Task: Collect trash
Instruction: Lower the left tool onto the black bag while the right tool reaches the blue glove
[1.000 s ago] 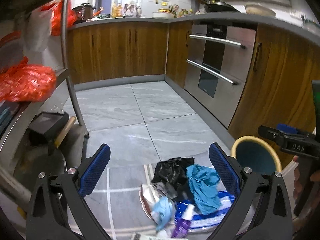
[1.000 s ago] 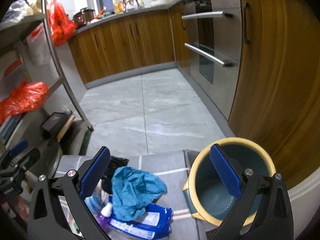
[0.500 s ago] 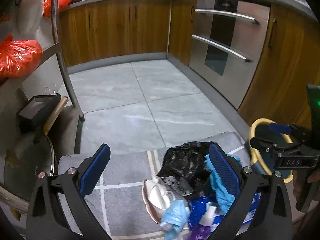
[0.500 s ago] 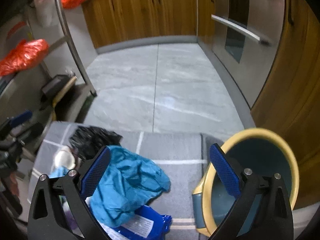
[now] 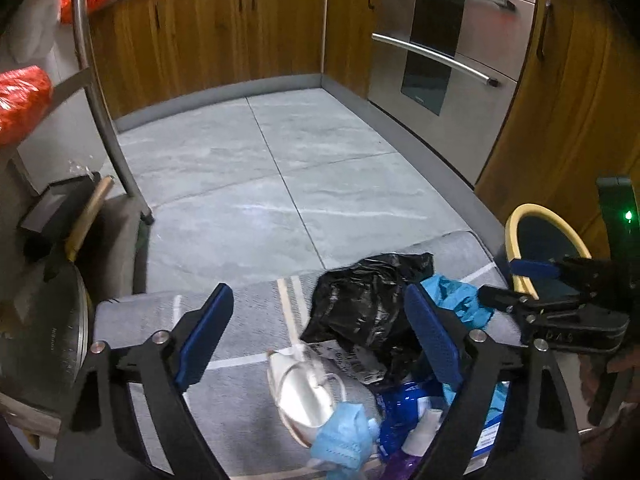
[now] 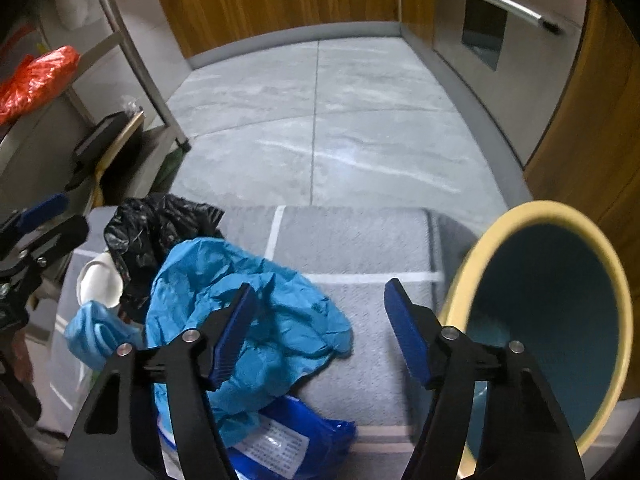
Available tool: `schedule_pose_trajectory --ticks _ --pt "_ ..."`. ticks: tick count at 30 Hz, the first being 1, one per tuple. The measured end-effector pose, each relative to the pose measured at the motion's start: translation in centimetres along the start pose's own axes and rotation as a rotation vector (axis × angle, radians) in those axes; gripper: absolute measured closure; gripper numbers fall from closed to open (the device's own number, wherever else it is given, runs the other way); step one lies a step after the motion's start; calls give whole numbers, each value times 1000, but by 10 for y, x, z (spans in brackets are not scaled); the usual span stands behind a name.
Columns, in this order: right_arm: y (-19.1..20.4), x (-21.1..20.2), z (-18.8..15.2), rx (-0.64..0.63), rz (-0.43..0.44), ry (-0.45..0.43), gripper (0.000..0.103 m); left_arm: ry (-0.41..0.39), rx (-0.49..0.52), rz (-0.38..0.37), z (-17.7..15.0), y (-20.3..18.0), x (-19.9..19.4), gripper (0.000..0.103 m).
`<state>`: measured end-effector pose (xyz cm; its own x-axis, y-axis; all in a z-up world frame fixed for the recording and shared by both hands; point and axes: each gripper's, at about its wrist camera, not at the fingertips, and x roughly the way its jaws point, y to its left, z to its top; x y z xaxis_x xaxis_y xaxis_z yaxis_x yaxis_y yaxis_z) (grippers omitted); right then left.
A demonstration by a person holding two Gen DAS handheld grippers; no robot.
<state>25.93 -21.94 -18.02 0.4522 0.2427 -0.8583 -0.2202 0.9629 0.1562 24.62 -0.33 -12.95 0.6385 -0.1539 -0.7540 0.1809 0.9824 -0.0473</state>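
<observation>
A pile of trash lies on a grey mat (image 5: 240,320): a black plastic bag (image 5: 360,308), crumpled blue paper (image 6: 260,300), a white cup (image 5: 304,392), a blue face mask (image 5: 344,436), a blue wrapper (image 6: 288,440) and a purple bottle (image 5: 404,460). A yellow-rimmed teal bin (image 6: 548,320) stands at the mat's right end. My left gripper (image 5: 320,336) is open above the pile, over the black bag and cup. My right gripper (image 6: 320,332) is open, its left finger over the blue paper, its right finger beside the bin.
Grey tiled floor (image 5: 280,160) stretches ahead to wooden cabinets (image 5: 220,28) and a steel oven (image 5: 448,40). A metal shelf rack (image 5: 100,92) with red bags (image 5: 20,100) stands at the left, with a black box (image 5: 52,208) and a pan lid (image 5: 44,340) beneath.
Both grippers have tilted down and come closer to the trash pile and mat. Both stay open. The right gripper's fingers now stand nearer to each other, over the blue paper.
</observation>
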Motion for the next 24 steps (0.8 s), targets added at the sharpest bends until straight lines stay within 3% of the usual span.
schedule_pose_trajectory --ticks 10,17,18,23,24 --pt "2 14 0 13 65 52 40 107 11 -8 -2 -4 32 35" --pt "-4 20 0 64 110 87 43 145 4 -27 -7 -2 41 55" --pt "-5 23 -1 75 110 105 46 148 7 -35 -8 -3 42 64" --pt "-4 26 -3 94 116 130 70 165 35 -36 -11 -7 44 72" --pt "-3 26 -4 86 97 134 81 167 35 -36 -12 -7 44 76"
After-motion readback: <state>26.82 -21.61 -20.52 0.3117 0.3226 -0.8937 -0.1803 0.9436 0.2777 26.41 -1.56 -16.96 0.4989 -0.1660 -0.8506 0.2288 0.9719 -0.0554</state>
